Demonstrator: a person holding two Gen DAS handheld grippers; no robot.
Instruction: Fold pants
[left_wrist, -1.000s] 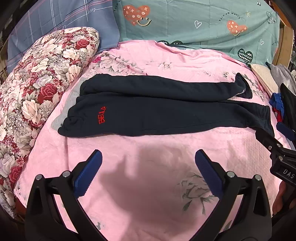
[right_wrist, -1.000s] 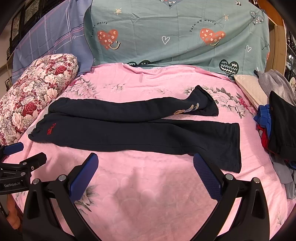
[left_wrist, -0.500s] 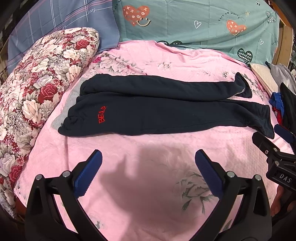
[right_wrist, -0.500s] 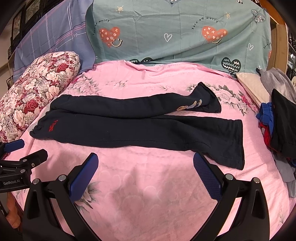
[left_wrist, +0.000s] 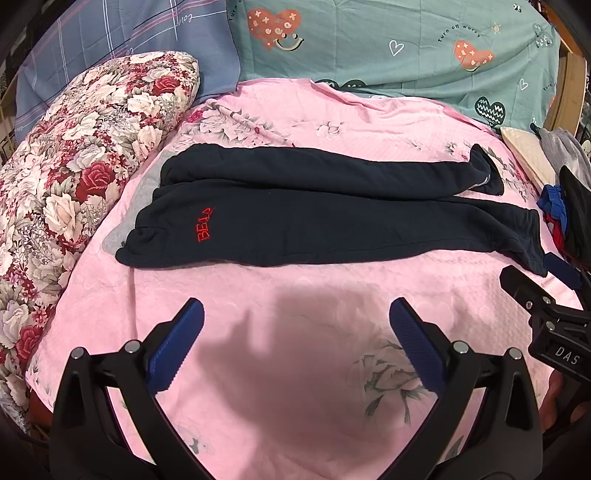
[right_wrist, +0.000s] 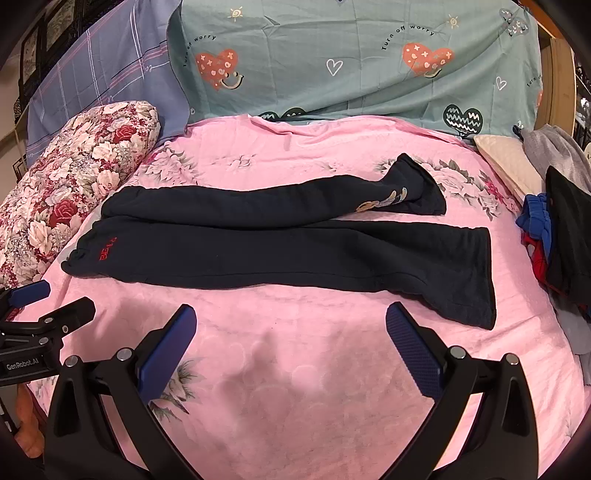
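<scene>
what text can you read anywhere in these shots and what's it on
"BELA", red stitching near the waist of the dark pants; last letter unclear.
"Turn off worry", printed on the teal heart-print sheet.
"GenRobot.AI", on the left gripper body, seen from the right wrist view.
"DAS", cut off at the frame edge, on the right gripper body, seen from the left wrist view.
Small print on the blue plaid sheet: too blurred to read.

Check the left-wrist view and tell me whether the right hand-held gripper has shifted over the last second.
Yes. The right hand-held gripper has drawn back from the pants: its tip overlapped the near leg's cuff a second ago and now sits just clear of it.
</scene>
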